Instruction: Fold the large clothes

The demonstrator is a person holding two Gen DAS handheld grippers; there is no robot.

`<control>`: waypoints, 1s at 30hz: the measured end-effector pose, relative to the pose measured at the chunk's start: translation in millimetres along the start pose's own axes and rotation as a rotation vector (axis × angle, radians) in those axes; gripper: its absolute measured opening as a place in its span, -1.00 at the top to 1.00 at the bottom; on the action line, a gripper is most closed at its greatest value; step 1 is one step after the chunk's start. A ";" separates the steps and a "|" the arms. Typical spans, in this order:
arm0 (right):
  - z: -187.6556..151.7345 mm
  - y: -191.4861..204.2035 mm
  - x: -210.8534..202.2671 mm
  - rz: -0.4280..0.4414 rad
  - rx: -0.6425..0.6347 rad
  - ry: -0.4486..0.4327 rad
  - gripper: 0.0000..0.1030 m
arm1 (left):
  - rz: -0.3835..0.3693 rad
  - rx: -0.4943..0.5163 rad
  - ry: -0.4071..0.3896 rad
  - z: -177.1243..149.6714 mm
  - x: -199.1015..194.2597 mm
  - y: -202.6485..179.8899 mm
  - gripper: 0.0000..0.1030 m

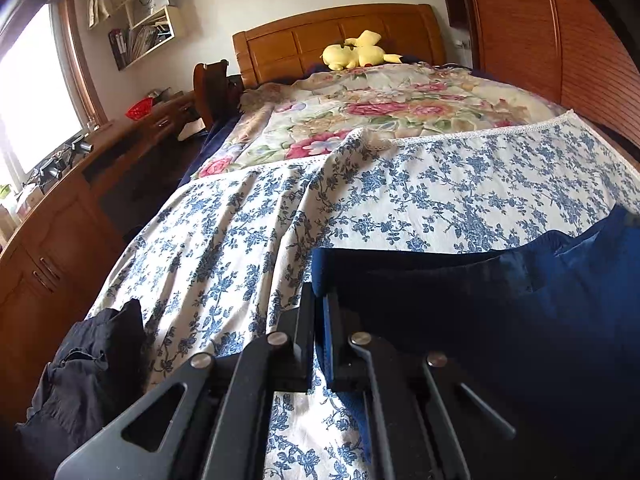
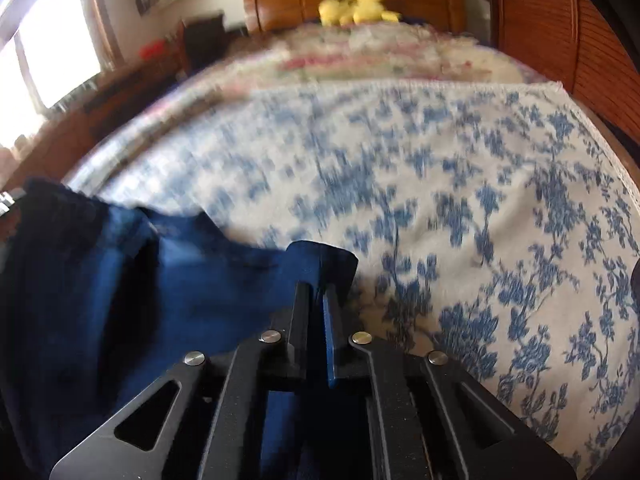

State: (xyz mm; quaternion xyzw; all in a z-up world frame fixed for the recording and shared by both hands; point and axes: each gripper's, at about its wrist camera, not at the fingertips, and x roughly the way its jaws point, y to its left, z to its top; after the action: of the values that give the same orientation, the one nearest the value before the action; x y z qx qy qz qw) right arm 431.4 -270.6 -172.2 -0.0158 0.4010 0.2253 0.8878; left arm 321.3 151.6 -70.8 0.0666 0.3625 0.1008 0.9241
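Now both the left claw [image 1: 320, 300] and right claw [image 2: 318, 292] pinch the blue garment [image 1: 540, 280] tight; thin edges could slip, spoiling the fold.

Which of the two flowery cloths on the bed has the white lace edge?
The blue-and-white flowered cloth nearer the camera has the lace edge; the pink-flowered blanket lies beyond it, toward the headboard.

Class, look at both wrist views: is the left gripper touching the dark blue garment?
Touching. In the left wrist view the left gripper has its jaws shut on the dark blue garment, whose corner sticks out above the fingertips.
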 end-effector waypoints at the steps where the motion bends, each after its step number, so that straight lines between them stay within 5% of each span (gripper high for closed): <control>1: 3.1 -0.9 -10.6 -0.009 0.000 -0.036 0.96 | 0.005 -0.001 0.000 -0.6 1.2 0.8 0.96; 7: 14.1 -11.7 -58.5 -0.165 0.046 -0.246 0.97 | 0.007 -0.025 0.027 -3.8 22.4 1.6 0.96; 18: 4.1 -19.6 -4.2 -0.254 0.015 -0.063 0.94 | -0.105 -0.047 0.080 -6.8 19.6 -12.3 0.74; 24: 1.8 -10.7 -25.1 -0.295 -0.030 -0.076 0.14 | -0.185 -0.017 0.021 -17.6 -30.5 -29.6 0.35; 30: -10.5 12.8 -72.6 -0.249 -0.104 -0.133 0.10 | -0.271 0.037 -0.041 -36.1 -85.8 -61.8 0.25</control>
State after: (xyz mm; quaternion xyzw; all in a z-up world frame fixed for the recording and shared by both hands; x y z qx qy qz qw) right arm 376.9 -289.5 -125.1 -0.0965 0.3242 0.1343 0.9314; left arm 243.7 73.3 -52.9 0.0361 0.3509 -0.0328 0.9351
